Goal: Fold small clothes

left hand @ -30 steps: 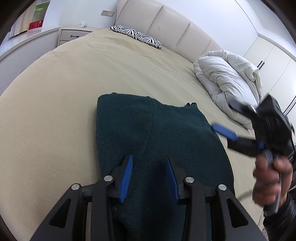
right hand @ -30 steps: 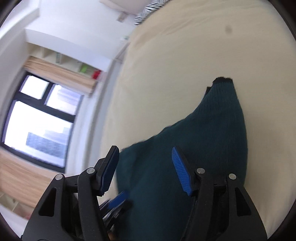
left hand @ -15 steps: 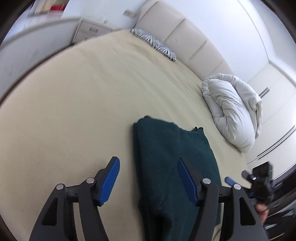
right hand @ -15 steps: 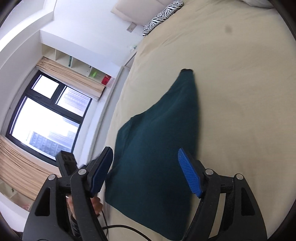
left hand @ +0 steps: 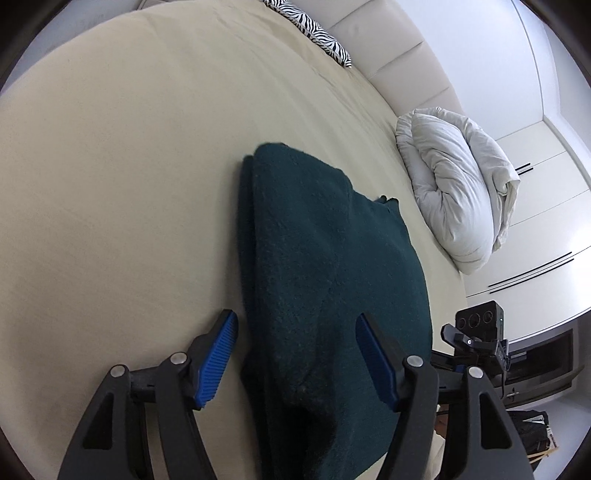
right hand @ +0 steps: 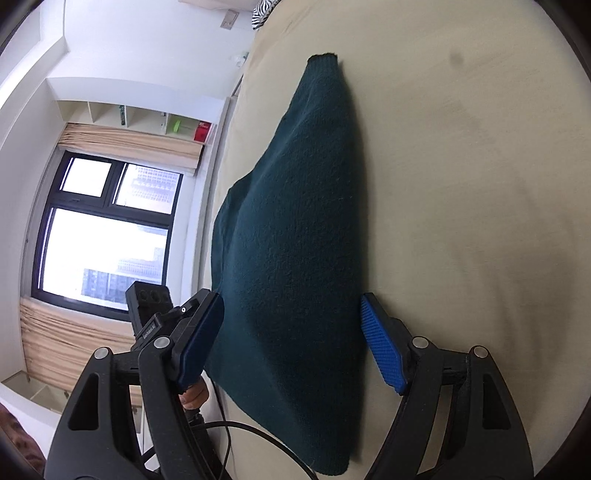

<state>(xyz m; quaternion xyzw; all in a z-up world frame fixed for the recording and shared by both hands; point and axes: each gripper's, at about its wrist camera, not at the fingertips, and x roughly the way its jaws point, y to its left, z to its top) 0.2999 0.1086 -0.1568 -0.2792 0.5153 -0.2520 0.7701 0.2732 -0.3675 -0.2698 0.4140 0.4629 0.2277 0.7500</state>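
Observation:
A dark green knitted garment lies folded lengthways on the beige bed sheet. My left gripper is open over its near end. One pad sits just off the garment's left edge, the other above the cloth, and neither presses on it. In the right wrist view the same garment runs away from my right gripper. That gripper is open too, with one blue pad on each side of the cloth's width. Each view shows the other gripper's black camera body at the side.
A bunched white duvet lies on the bed to the right of the garment. A zebra-striped pillow rests by the padded headboard. White wardrobe doors stand beyond the bed. A window and a black cable are on the other side.
Both grippers' jaws have widened. The left gripper has rolled and shifted to the garment's left edge. The right gripper has come down close over the garment.

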